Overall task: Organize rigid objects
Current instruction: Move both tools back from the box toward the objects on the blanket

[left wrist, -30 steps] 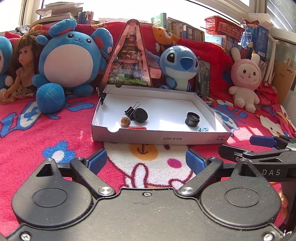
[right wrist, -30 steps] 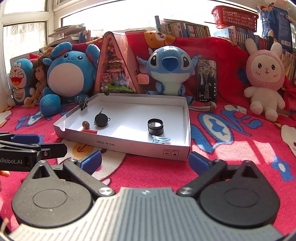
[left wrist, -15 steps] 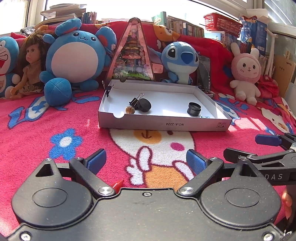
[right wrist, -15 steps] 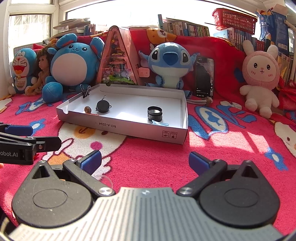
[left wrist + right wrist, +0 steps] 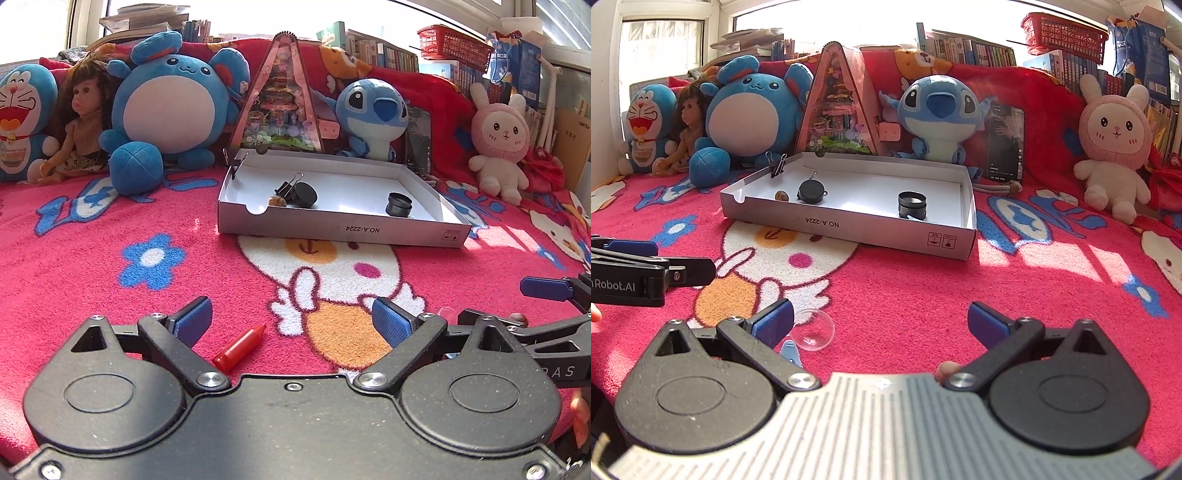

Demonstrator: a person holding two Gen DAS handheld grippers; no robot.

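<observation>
Left wrist view showed the left gripper [image 5: 291, 319] wide open and empty, a red crayon [image 5: 239, 349] just inside its left finger, well short of the white box [image 5: 340, 229]. Right gripper [image 5: 881, 323] likewise gaped empty beside what was perhaps a clear dome [image 5: 814, 329].

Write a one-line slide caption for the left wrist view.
Open left gripper over a red crayon on the pink blanket, white box beyond.

Left hand-held gripper [image 5: 291, 325] – black body, blue pads, silver screws, right hand-held gripper [image 5: 881, 325] – ribbed grey centre
</observation>
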